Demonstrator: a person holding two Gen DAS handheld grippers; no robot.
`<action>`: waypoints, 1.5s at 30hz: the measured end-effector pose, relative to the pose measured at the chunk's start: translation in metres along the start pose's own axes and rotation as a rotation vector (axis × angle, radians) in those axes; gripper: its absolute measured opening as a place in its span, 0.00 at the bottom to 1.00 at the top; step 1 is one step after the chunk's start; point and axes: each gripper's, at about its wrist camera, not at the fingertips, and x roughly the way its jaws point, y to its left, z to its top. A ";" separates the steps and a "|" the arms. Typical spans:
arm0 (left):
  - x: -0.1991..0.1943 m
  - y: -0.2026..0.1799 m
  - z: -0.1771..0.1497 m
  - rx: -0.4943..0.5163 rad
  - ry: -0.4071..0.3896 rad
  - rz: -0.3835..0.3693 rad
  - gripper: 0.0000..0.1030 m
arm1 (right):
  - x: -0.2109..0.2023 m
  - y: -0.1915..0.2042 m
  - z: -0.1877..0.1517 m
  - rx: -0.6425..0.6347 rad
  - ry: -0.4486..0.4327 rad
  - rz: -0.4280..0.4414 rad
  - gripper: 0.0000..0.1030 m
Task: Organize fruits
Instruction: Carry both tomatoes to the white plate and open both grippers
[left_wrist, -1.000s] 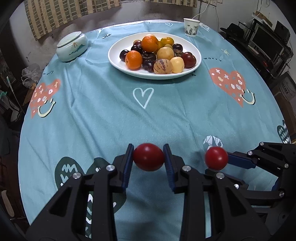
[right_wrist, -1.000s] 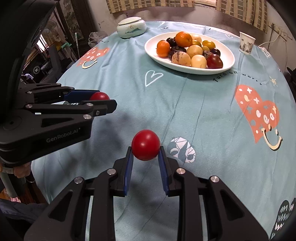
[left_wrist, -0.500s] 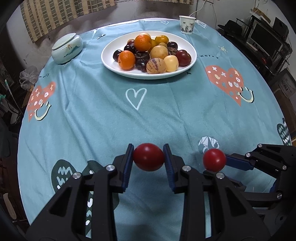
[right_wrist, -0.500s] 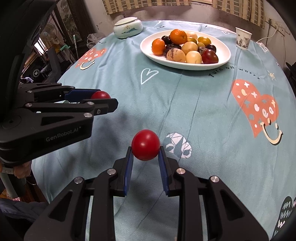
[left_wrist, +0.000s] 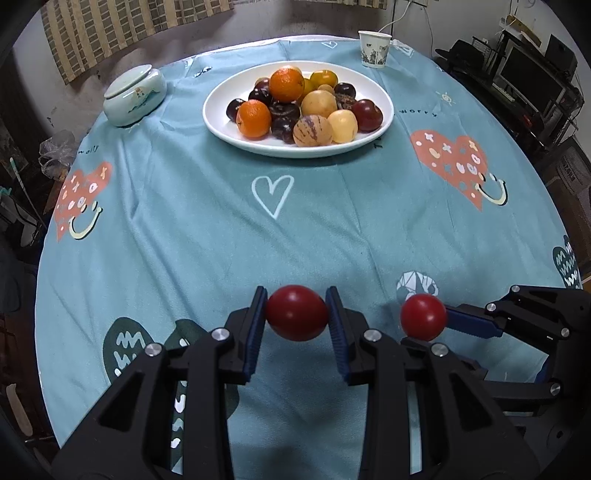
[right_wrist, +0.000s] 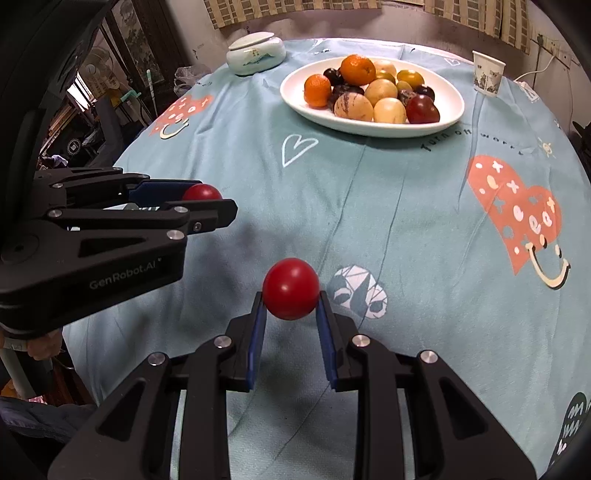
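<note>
**Two red fruits in hand, plate waiting across the worktop**

The left claw (left_wrist: 296, 314) is clamped on an oval red fruit (left_wrist: 297, 312), blue pads pressing its two narrow ends, so the fruit's long axis runs crosswise from pad to pad, level and roughly parallel to the near worktop edge. The right claw (right_wrist: 291, 308) grips a round red fruit (right_wrist: 291, 288) by its lower half; this one is close to a ball, so no long axis or pointing direction can be told. Both fruits are held above the teal tablecloth (left_wrist: 207, 236), near the front edge, the two claws side by side and just apart.

Farther out, well apart from both claws, sits the white plate (left_wrist: 221, 127), already heaped with oranges, dark plums, yellow fruits and a striped one. Beyond it stand a lidded ceramic jar (left_wrist: 133, 95) and a paper cup (left_wrist: 374, 48).

As a judgement, the task looks nearly done: most fruit is gathered on the plate, no loose fruit shows on the cloth, and what remains is carrying these two across and setting them on the pile or into the plate's bare rim space.
</note>
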 end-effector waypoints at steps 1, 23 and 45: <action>-0.001 0.000 0.001 -0.001 -0.004 0.000 0.32 | -0.001 0.000 0.001 -0.002 -0.004 -0.002 0.27; 0.006 0.012 0.080 -0.008 -0.080 -0.019 0.32 | -0.028 -0.039 0.079 -0.001 -0.136 -0.022 0.27; 0.084 0.039 0.206 -0.075 -0.071 0.059 0.32 | 0.043 -0.111 0.228 0.020 -0.151 -0.143 0.27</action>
